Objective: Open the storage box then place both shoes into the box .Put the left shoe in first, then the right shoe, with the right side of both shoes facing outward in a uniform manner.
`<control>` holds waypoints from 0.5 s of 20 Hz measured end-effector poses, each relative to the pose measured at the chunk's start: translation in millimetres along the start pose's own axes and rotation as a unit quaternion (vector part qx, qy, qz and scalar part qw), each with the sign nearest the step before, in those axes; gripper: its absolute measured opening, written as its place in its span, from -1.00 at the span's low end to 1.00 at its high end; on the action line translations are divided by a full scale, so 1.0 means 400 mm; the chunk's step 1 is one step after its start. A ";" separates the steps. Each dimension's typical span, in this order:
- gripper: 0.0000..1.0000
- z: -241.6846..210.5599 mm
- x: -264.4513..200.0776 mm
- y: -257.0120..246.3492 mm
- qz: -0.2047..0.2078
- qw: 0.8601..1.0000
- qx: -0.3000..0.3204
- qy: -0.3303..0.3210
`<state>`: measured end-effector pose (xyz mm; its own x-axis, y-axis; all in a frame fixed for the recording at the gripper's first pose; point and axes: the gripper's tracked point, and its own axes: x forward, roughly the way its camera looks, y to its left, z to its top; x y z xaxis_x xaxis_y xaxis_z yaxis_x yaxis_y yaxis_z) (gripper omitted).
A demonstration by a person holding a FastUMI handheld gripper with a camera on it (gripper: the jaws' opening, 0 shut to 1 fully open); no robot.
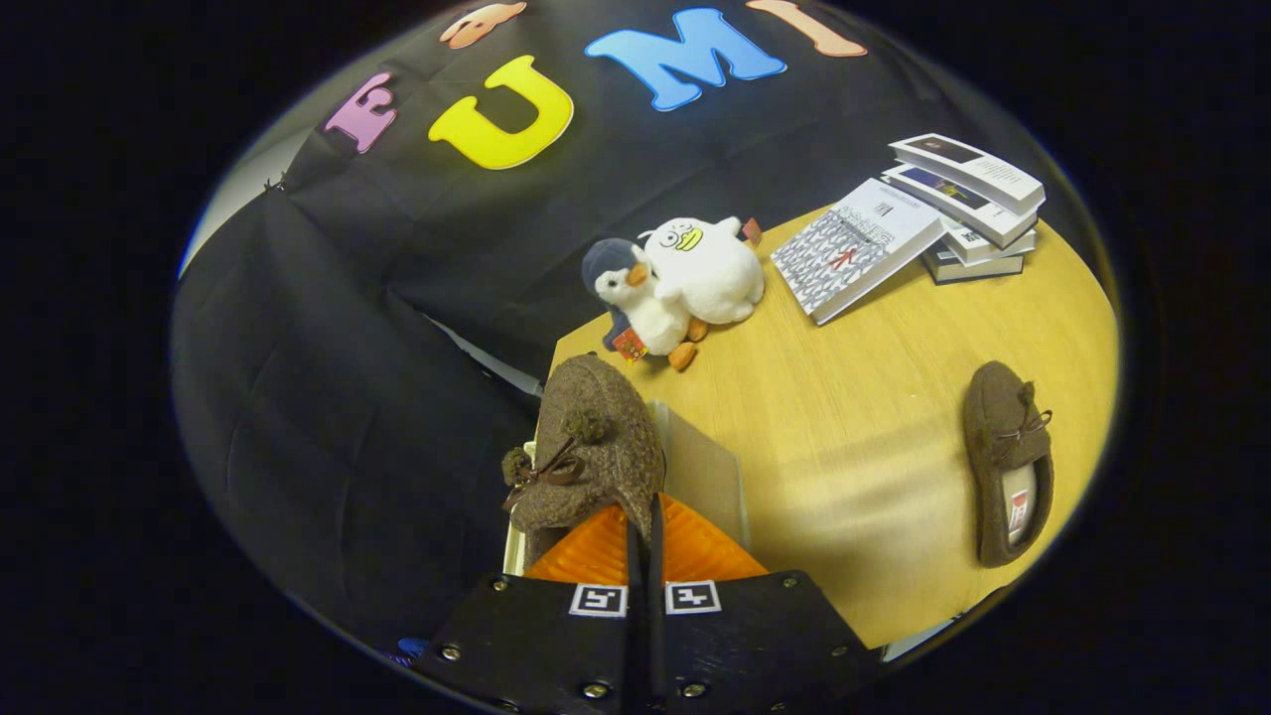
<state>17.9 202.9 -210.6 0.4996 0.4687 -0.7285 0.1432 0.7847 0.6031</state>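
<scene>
1. Gripper [643,531] fingers nearly closed, pinched on the heel edge of a brown slipper [593,452]; only a thin gap shows between them.
2. Held slipper points away from the fingers, pom-pom lace bow on top, hanging over a pale storage box [707,469] at the table's near corner.
3. Box sits just ahead of the fingers, mostly hidden by the slipper; lid state unclear.
4. Second brown slipper [1010,465] lies on the wooden table [854,417], well apart to the right, opening facing up.
5. Beyond: penguin plush [635,298] touching white duck plush [707,270].
6. Books [968,204] stacked further right, one book [854,248] leaning on the stack.
</scene>
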 end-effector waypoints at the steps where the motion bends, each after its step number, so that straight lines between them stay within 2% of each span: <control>1: -1.00 -0.013 0.014 0.015 0.001 1.000 -0.004 0.004; 10: -1.00 -0.136 0.147 0.095 -0.012 0.999 -0.010 0.033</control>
<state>6.3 282.5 -248.2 0.4387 0.4748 -0.7630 0.1374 0.8036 0.5791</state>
